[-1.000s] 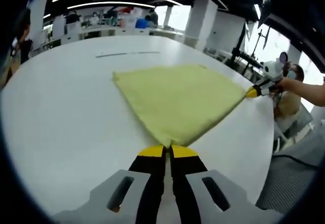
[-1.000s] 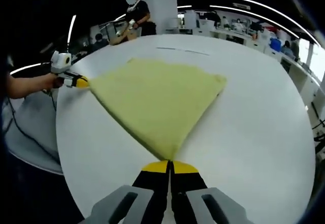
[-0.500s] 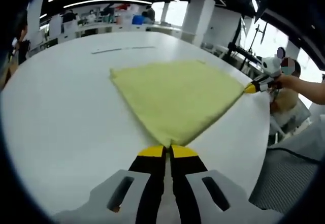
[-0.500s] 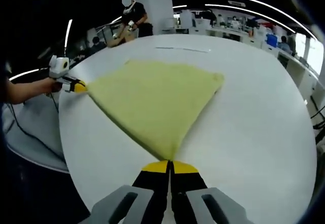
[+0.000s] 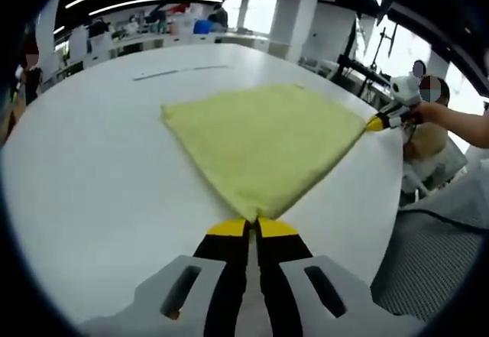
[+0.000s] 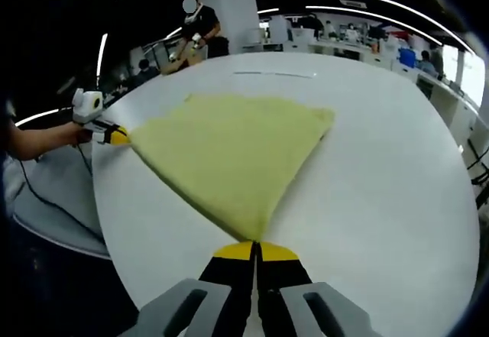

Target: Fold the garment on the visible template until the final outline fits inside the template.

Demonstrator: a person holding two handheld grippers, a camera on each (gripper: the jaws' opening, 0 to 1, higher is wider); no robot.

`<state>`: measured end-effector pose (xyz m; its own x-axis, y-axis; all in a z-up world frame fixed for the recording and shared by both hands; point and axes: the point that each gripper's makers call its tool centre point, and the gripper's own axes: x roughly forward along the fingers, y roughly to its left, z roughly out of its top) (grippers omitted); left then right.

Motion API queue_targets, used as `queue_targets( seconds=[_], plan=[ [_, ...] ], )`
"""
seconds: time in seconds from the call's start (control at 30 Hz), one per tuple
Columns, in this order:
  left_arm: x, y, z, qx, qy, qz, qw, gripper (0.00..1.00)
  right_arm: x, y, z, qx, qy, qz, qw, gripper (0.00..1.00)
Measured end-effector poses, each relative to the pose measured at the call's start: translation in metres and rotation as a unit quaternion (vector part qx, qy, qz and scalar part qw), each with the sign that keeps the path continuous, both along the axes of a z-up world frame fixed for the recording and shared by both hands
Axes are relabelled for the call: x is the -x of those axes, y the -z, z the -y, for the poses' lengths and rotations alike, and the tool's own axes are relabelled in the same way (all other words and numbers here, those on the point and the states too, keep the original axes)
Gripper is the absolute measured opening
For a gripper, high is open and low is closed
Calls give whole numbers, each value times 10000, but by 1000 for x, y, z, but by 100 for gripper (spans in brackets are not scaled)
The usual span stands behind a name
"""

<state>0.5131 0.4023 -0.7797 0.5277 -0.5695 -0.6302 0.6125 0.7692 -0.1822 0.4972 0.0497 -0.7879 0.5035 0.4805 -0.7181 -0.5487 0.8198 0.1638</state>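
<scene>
Left gripper view: the left gripper (image 5: 253, 226) has its jaws pinched together on the near corner of the yellow cloth (image 5: 263, 142), which spreads up the white table (image 5: 92, 169) toward twelve o'clock. Out at two o'clock the right gripper (image 5: 376, 123) clamps the cloth's other corner, a hand (image 5: 428, 111) behind it. Right gripper view: the right gripper (image 6: 254, 249) jaws are shut on its corner too, cloth (image 6: 229, 153) fanning up to twelve, and the left gripper (image 6: 118, 135) grips at nine o'clock. A thin line (image 6: 273, 74) lies past the cloth, maybe a template edge, hard to tell. Looks like a fold is underway: next, both corners carried together toward the far edge, kept level and taut.
</scene>
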Motion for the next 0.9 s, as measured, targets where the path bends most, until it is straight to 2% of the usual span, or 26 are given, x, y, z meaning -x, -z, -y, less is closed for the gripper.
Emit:
queue_targets(
  seconds=[0.2,0.27,0.37,0.47,0.57,0.67,0.9],
  plan=[
    [1,-1,-4,-25,-107,48,9999,4,-2,-3,0,-190,228,16,9996,0],
    [0,-3,-7,-24,-144,103,9998,8,-3,-6,0,-294,296,41,9991,0],
    [-1,-9,-7,168,-283,152,9993,17,-3,-10,-2,-377,332,63,9987,0],
    [-1,-13,-8,217,-319,201,9991,24,-5,-18,-6,-513,379,157,9978,9],
    [-2,-18,-7,236,-357,239,9988,32,-5,-24,-12,-579,336,186,9976,23],
    [-3,-22,-7,288,-417,277,9983,40,-4,-29,-19,-530,211,236,9981,39],
    [-4,-42,-3,510,-580,340,9964,62,-3,-49,-34,-490,89,406,9979,63]
  ],
)
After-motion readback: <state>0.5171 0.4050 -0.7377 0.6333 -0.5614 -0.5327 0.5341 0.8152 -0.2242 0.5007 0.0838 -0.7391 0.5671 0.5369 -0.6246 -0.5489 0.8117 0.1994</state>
